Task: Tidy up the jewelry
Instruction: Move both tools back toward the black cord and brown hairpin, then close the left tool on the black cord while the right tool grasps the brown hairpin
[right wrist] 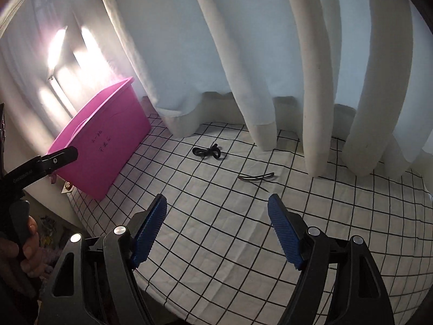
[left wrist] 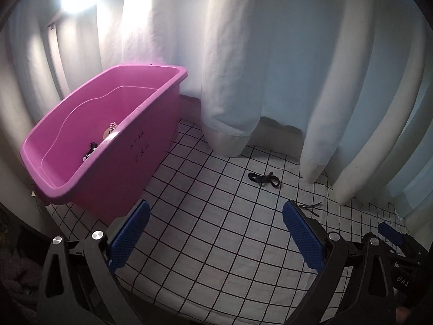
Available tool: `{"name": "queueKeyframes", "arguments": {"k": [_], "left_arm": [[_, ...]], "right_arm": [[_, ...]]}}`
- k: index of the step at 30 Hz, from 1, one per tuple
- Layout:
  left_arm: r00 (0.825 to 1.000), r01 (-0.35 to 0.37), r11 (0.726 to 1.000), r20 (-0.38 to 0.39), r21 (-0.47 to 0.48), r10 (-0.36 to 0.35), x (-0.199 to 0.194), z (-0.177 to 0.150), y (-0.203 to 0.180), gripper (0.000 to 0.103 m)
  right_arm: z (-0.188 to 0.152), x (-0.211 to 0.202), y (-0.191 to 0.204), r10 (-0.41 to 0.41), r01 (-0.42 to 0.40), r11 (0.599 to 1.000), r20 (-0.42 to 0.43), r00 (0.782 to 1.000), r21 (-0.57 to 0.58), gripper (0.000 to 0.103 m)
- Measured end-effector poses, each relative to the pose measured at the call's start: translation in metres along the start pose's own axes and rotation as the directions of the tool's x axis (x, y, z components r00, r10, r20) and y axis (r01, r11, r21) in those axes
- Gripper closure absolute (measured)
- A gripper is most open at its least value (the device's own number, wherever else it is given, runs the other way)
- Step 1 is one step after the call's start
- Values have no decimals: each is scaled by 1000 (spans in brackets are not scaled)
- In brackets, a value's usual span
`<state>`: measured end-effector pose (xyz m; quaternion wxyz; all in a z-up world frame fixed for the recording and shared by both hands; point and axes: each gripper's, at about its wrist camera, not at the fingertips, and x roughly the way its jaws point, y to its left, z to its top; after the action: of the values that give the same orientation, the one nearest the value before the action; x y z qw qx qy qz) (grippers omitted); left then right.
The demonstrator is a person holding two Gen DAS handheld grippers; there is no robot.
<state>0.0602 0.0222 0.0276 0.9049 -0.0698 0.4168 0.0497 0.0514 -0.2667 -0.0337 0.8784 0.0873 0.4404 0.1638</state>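
While both stand spread and empty: far left, pink plastic tub [right wrist: 102,146] at cloth edge; left gripper [left wrist: 215,233]; black knotted band [right wrist: 207,152] mid-cloth, lying crosswise; thin dark clip [right wrist: 257,177], lengthwise left-right; right gripper [right wrist: 216,230]; open checked tablecloth [right wrist: 338,216].

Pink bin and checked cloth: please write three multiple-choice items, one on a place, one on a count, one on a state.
1. Where does the black looped band lie?
A. in the pink bin
B. on the checked cloth
C. in a gripper

2. How many loose items lie on the checked cloth?
A. two
B. four
C. none

3. How is the right gripper?
A. shut on the thin clip
B. open, empty
C. shut, empty

Answers: 1 B, it rests on the grid right of the pink bin. 2 A, the band and the thin clip. 3 B, only cloth shows between its fingers.
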Motion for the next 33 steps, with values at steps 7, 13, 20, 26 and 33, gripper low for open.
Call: {"name": "queueKeyframes", "arguments": {"k": [7,13,20,26,33], "left_arm": [[995,97,973,-47,210,-89,64,19,-18,6],[976,212,921,-114,325,-185,124,37,-21,6],[953,275,895,-220,350,-207,185,30,-30,6],[958,270,890,-193,368,-211,213,23,-38,6],[952,280,904,-212,323,-219,238,14,-33,6]], "right_arm": [[-10,12,-17,-117,111,978,25,993,178,29],[-14,43,-7,-229,205,916,33,973,344,29],[-20,87,-5,-275,246,860,-1,961,446,29],[-25,128,-3,-307,281,850,-13,952,446,29],[-26,156,-1,-335,302,861,10,942,409,29]]}}
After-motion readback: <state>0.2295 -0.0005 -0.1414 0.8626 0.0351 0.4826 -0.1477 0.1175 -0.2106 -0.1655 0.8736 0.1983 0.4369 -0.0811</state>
